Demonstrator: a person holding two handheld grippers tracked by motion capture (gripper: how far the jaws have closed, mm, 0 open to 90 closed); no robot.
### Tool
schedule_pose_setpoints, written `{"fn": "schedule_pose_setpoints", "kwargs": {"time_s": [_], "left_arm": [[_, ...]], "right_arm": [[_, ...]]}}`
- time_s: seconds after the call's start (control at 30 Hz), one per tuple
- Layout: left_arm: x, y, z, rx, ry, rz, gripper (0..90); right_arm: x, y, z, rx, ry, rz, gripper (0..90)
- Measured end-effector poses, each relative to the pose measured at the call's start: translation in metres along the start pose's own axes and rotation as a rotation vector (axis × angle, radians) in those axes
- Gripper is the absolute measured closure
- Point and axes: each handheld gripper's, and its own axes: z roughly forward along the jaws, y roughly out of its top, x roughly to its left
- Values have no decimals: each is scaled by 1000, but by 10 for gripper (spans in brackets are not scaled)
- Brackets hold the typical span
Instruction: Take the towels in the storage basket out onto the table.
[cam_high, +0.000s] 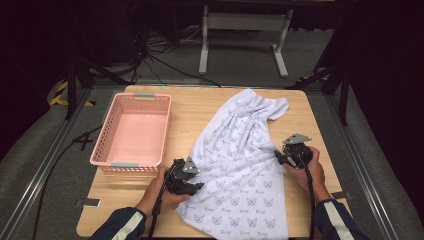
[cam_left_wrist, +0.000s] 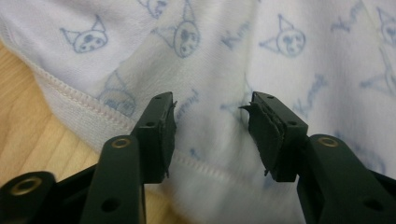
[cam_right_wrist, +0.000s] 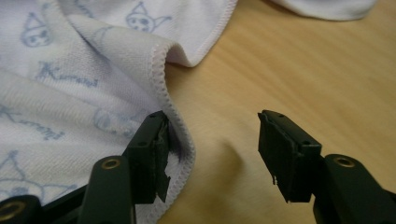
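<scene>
Printed cloth covers wooden table; dark room.

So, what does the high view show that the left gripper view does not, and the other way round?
High view alone: the pink plastic basket left of the cloth, the whole light wooden table, the right gripper at the cloth's right edge, and both of the person's hands.

Left gripper view alone: the stitched hem in close detail, the blue cat-face print sharp enough to read, and the torn black pads on its open jaws.

Both: the white cloth with blue cat faces, the left gripper at its edge, and bare wood beside it.
</scene>
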Motion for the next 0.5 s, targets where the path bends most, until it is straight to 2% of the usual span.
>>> {"fn": "schedule_pose_setpoints", "kwargs": {"time_s": [0.03, 0.07, 0.13, 0.2, 0.23, 0.3, 0.37, 0.43, 0.47, 0.5], "left_arm": [[0, 0, 0, 2, -4, -1, 522], [0, 1, -1, 15, -2, 5, 524], [0, -1, -2, 6, 0, 0, 547], [2, -3, -7, -3, 8, -11, 537], [3, -5, -12, -6, 4, -23, 537], [4, -11, -21, -53, -20, -40, 490], [-1, -22, -41, -73, -18, -40, 478], [-7, -32, -51, -86, -46, -32, 485], [-10, -36, -54, -90, -41, -29, 485], [-10, -36, -54, -90, -41, -29, 485]], "right_arm": [[-5, 1, 3, -3, -29, -11, 444], [-10, 2, 6, -1, -26, 4, 438], [-16, 1, 7, -2, -13, 39, 426], [-16, 0, 5, 7, -16, 56, 424], [-16, 0, 5, 7, -16, 56, 424], [-11, -1, -1, 17, -34, 27, 448], [-4, -2, -22, -43, -2, 15, 464], [4, -2, -39, -94, 64, -10, 478], [15, 0, -51, -133, 114, -38, 491], [25, 1, -57, -150, 152, -66, 498]]}}
